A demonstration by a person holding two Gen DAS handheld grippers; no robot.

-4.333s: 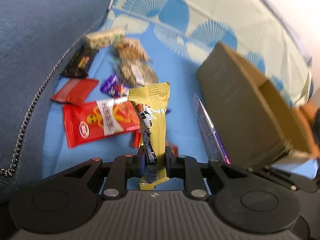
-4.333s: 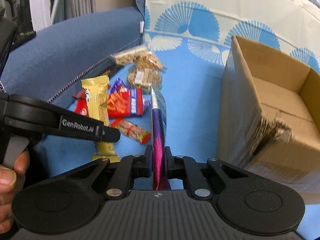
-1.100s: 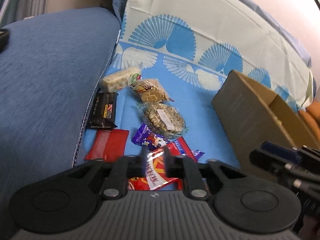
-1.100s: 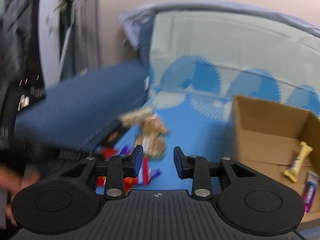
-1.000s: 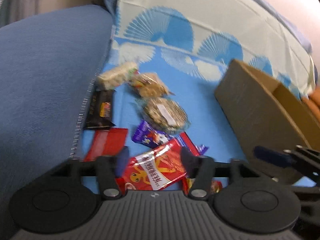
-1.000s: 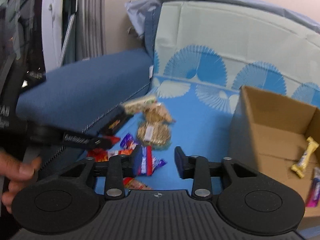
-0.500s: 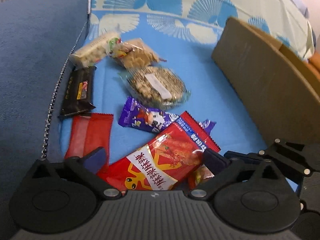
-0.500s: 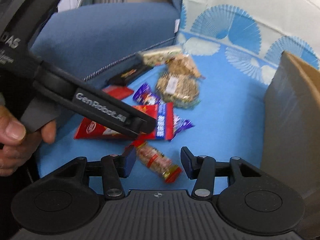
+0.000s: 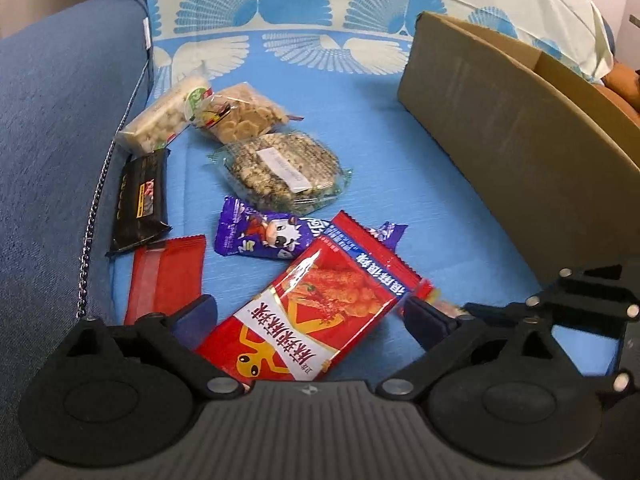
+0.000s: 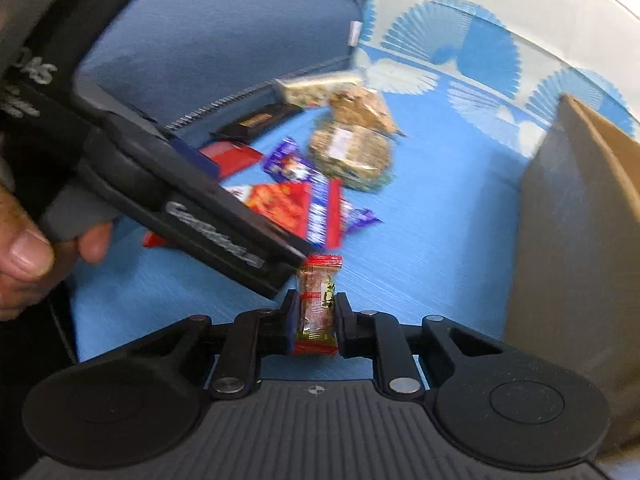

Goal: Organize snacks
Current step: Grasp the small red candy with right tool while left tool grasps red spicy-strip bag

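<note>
A big red snack bag (image 9: 316, 312) lies on the blue cloth between the wide-open fingers of my left gripper (image 9: 310, 316), which hold nothing. My right gripper (image 10: 316, 316) is shut on a small red-ended snack bar (image 10: 318, 300), held upright just above the cloth. The left gripper's black body (image 10: 192, 208) crosses the right wrist view beside the bar. A cardboard box (image 9: 520, 152) stands at the right, also in the right wrist view (image 10: 576, 240).
More snacks lie beyond: a purple packet (image 9: 264, 236), a flat red packet (image 9: 164, 276), a black bar (image 9: 140, 200), a round seed-cake pack (image 9: 284, 172), a cracker bag (image 9: 244, 116) and a pale bar (image 9: 164, 124). A blue cushion (image 9: 48, 140) rises on the left.
My right gripper has closed on the small snack bar that lay between its open fingers. My left gripper has dropped closer over the red bag, still open.
</note>
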